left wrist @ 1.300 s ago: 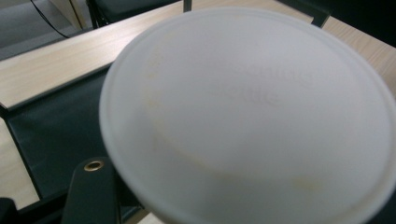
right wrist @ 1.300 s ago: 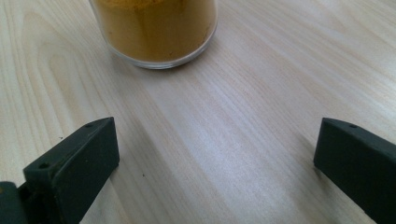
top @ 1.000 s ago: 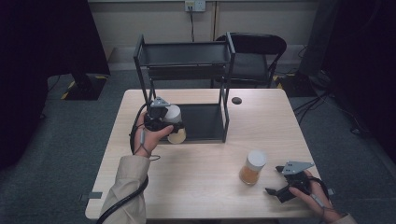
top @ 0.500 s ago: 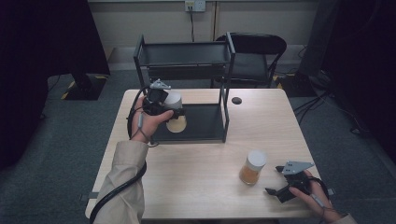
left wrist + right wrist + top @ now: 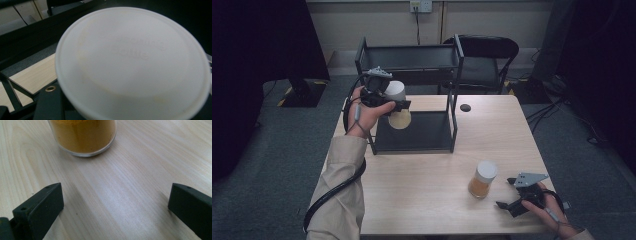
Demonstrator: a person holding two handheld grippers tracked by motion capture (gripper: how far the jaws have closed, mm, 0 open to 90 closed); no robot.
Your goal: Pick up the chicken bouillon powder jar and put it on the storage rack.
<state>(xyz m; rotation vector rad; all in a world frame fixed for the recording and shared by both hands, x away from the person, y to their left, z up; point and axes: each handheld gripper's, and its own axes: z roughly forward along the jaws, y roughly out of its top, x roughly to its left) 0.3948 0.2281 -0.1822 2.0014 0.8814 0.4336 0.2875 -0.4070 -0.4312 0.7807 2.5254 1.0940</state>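
My left gripper [image 5: 395, 103] is shut on a jar [image 5: 398, 106] with a white lid and pale yellow contents, held tilted in the air at the left front post of the black two-shelf rack [image 5: 455, 90]. The jar's white lid [image 5: 132, 62] faces the left gripper view's camera at close range. A second jar [image 5: 482, 180] of orange powder with a white lid stands upright on the wooden table [image 5: 422, 185] at the front right. My right gripper [image 5: 507, 194] rests open just right of it; in the right gripper view that jar [image 5: 82, 135] stands a little beyond the open gripper [image 5: 115, 202].
A small black disc [image 5: 465, 107] lies on the table right of the rack. A black chair [image 5: 484, 52] stands behind the table. The left gripper's cable [image 5: 332, 190] loops off the table's left edge.
The left gripper has carried its jar up and farther back along the rack's left side. The right gripper and the orange jar have stayed put.
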